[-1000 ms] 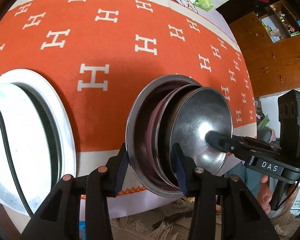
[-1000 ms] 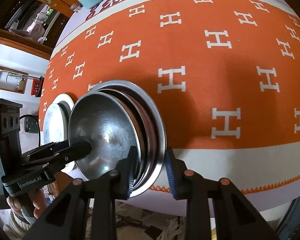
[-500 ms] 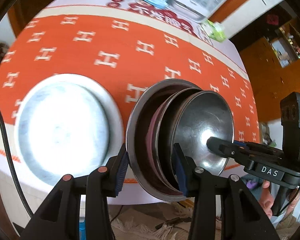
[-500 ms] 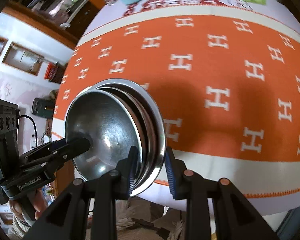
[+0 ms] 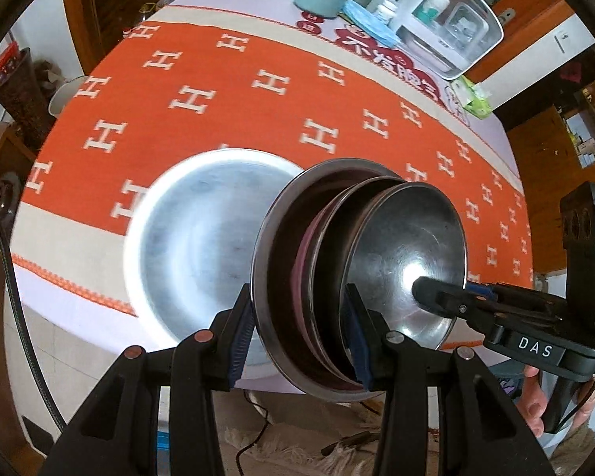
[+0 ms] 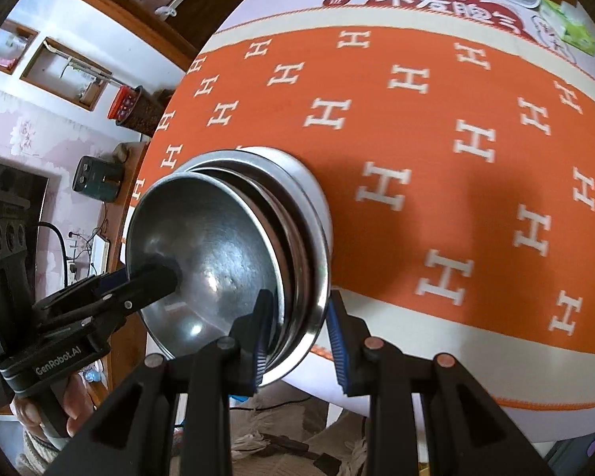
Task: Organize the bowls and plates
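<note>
Orange H-patterned tablecloth (image 5: 226,119) on table; dark wood cabinets (image 5: 551,135) behind; pale floral wallpaper (image 6: 27,135) at left

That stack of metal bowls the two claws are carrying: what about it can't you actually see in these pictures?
- Left wrist view: the stack of metal bowls shows several nested rims and a pink layer; the inner bowls hide the exact count.
- Right wrist view: the stack covers most of the large metal plate on the table, so any gap between them is hidden.
- Both views: the stack's underside faces away.
</note>
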Motion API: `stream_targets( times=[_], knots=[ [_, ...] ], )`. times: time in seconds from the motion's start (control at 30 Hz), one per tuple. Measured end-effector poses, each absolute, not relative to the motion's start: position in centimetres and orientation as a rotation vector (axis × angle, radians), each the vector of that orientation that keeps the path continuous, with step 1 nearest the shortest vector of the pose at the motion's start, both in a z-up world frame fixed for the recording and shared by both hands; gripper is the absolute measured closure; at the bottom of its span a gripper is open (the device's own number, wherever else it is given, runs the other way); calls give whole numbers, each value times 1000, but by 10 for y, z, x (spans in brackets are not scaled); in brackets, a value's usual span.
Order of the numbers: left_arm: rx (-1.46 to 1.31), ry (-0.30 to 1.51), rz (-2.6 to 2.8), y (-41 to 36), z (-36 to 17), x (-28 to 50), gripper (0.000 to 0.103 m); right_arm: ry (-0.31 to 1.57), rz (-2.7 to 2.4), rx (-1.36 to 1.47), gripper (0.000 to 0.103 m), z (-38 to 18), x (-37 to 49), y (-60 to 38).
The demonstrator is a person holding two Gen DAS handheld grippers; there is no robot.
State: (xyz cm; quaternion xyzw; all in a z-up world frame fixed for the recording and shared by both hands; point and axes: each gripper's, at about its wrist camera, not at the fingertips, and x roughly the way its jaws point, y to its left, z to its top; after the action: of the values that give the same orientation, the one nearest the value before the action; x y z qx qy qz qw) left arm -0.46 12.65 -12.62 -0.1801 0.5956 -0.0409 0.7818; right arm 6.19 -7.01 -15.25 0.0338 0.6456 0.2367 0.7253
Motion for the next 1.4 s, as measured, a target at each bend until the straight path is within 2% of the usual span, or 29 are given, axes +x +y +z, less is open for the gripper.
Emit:
stream_targets(
  times=[0.5, 1.0, 1.1, 1.17, 1.4],
  knots=[
    [-349, 1400, -105, 170, -177, 19, 62, 1524, 447, 111, 76, -201, 69, -22],
    [-338, 1435, -103, 177, -191, 28, 61, 1525, 441, 82, 73, -203, 70, -13],
    [-334, 1423, -103, 176, -187, 27, 54, 1520, 446, 63, 73, -203, 69, -11],
    [-317, 1407, -93, 174, -183, 27, 43, 1519, 448, 61, 72, -202, 69, -11],
    [-279, 1375, -83, 168, -168, 28, 34, 1481, 465, 23, 64, -195, 65, -10]
  ],
)
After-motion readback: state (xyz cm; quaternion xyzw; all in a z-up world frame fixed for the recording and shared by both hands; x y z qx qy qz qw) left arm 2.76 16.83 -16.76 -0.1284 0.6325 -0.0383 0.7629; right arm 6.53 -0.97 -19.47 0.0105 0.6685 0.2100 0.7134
